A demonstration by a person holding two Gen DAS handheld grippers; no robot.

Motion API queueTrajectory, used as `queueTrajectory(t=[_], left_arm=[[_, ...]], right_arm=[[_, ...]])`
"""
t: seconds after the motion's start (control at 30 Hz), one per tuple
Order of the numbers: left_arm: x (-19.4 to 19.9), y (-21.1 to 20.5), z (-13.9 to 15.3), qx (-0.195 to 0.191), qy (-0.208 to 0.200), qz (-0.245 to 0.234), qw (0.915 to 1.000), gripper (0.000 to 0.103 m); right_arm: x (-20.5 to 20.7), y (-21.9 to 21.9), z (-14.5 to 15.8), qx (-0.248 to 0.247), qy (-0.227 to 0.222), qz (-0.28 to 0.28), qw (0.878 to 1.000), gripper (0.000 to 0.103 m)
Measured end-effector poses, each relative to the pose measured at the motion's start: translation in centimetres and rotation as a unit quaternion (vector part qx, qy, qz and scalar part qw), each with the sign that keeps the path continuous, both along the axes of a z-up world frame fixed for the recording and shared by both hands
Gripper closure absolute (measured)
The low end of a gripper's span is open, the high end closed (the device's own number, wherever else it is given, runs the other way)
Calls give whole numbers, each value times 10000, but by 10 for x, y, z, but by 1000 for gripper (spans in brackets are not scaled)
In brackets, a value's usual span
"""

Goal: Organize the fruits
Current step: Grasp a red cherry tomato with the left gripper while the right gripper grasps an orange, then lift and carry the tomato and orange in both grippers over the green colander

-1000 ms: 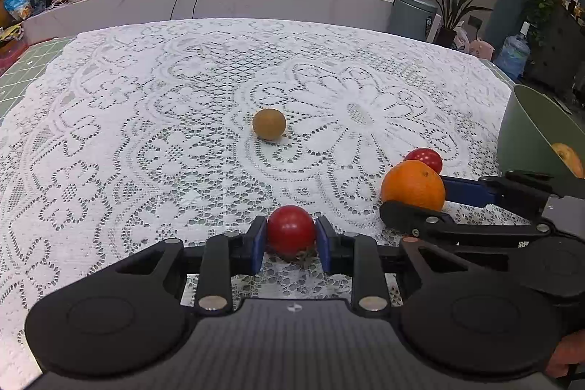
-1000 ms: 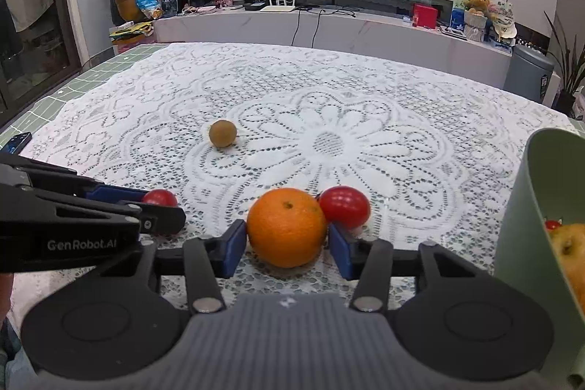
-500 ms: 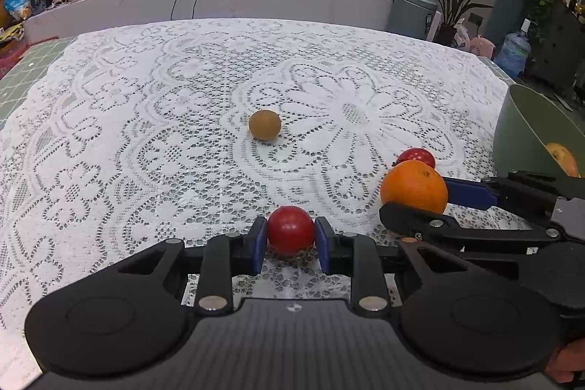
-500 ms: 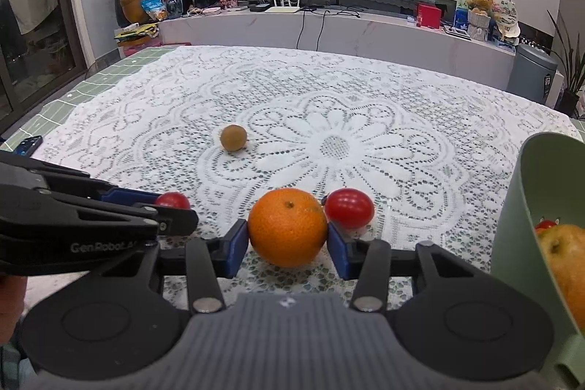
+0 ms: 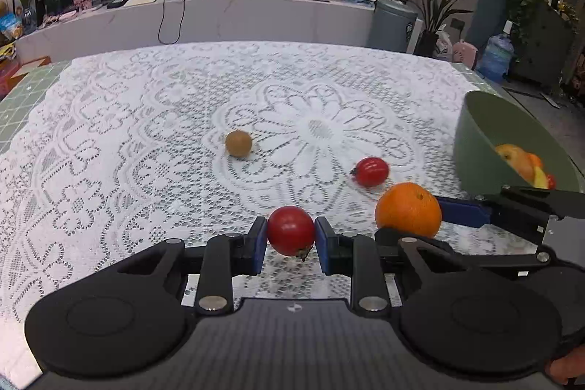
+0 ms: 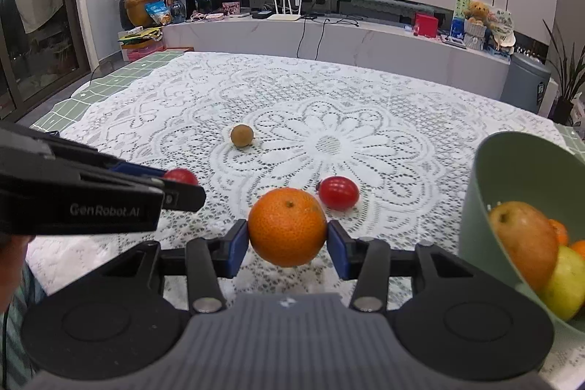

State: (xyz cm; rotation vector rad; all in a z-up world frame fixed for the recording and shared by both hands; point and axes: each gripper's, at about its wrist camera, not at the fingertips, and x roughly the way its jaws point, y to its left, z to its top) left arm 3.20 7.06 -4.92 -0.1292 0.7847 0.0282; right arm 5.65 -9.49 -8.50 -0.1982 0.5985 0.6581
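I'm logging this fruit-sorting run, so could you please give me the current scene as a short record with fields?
left gripper: shut on a red tomato
right gripper: shut on an orange
loose fruit on the lace tablecloth: second red tomato, brown round fruit
green bowl: at the right, already holding several fruits
bowl contents: reddish-yellow fruit, yellow-green fruit, others partly hidden
left to sort: the two held fruits and the two loose ones

Kiwi (image 6: 241, 135) mid-tablecloth (image 6: 182, 105), tomato (image 6: 338, 192) nearer, bowl (image 6: 475, 207) of fruit at right
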Motion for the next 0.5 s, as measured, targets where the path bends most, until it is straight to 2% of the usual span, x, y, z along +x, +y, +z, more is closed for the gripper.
queueTrajectory(t=[0.5], left_arm=[[-20,-42,43,-13,-496,-441,9978,72]], right_arm=[[-36,-53,32,264,-335,-309,9986,59]])
